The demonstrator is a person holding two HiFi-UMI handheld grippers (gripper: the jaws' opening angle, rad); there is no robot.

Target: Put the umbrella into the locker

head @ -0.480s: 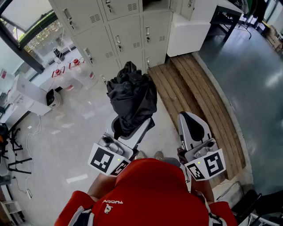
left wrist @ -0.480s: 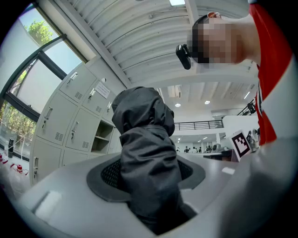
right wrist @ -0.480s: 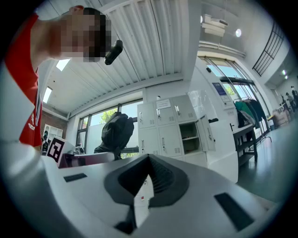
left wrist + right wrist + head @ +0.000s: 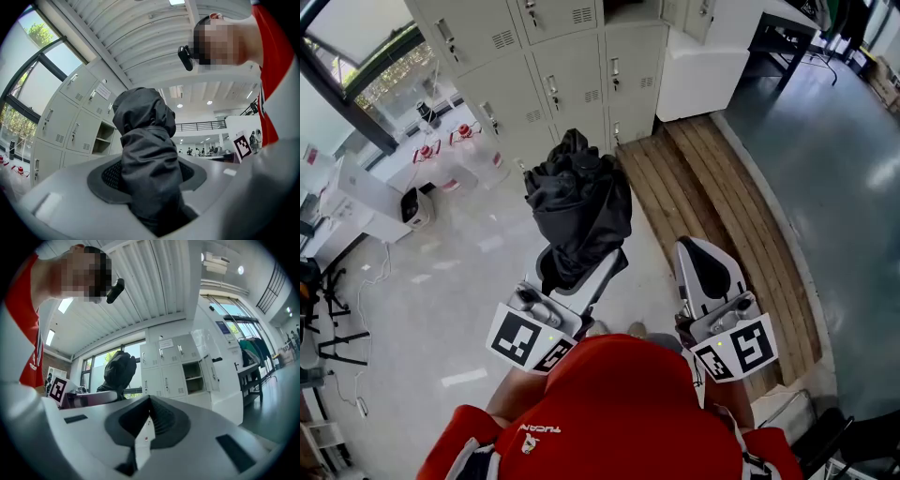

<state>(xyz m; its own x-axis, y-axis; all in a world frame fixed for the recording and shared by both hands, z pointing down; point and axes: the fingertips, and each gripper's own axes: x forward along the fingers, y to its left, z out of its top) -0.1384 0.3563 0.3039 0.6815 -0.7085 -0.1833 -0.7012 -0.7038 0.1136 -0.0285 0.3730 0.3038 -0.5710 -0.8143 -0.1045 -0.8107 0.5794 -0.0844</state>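
Note:
A black folded umbrella stands upright in my left gripper, whose jaws are shut on its lower part. In the left gripper view the umbrella fills the gap between the jaws of the left gripper. My right gripper is held beside it to the right, shut and empty. In the right gripper view the umbrella shows at the left beyond the right gripper. Grey lockers line the wall ahead. One locker stands with its door open, also seen as the open locker.
A wooden slat platform runs along the floor at the right, with a white cabinet behind it. A white device and cables lie at the left. A dark table stands at the top right.

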